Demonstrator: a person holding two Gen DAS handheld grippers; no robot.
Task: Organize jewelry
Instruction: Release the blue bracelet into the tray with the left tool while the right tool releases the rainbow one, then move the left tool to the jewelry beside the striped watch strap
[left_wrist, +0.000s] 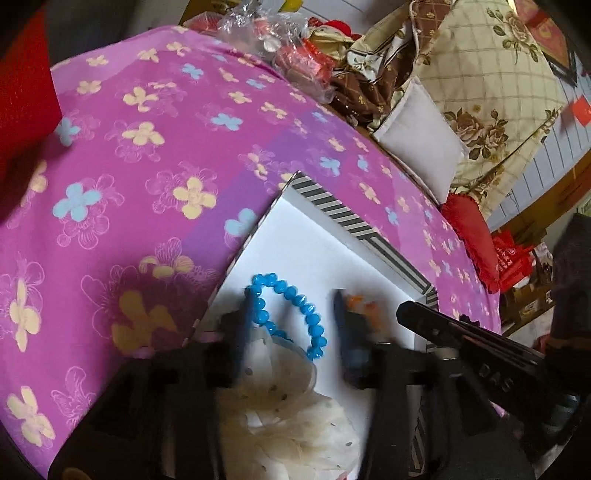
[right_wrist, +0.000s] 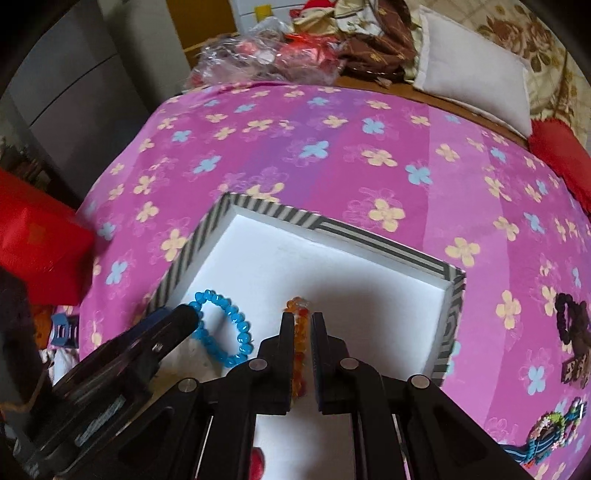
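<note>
A striped box (right_wrist: 373, 242) with a white inside lies on a pink flowered cloth. A blue bead bracelet (right_wrist: 229, 334) lies inside it and also shows in the left wrist view (left_wrist: 295, 306). My left gripper (left_wrist: 293, 314) is open over the blue bracelet, above a white dotted scrunchie (left_wrist: 291, 417). My right gripper (right_wrist: 303, 319) is shut on an orange bead bracelet (right_wrist: 300, 332), held over the box floor; it also shows in the left wrist view (left_wrist: 364, 308). The striped box also shows in the left wrist view (left_wrist: 332, 205).
A dark bead bracelet (right_wrist: 570, 321) and a multicoloured beaded piece (right_wrist: 546, 432) lie on the cloth right of the box. A red packet (right_wrist: 37, 243) sits at the left. Plastic bags (right_wrist: 258, 55), pillows (right_wrist: 476, 70) and a red cushion (right_wrist: 561, 155) line the far edge.
</note>
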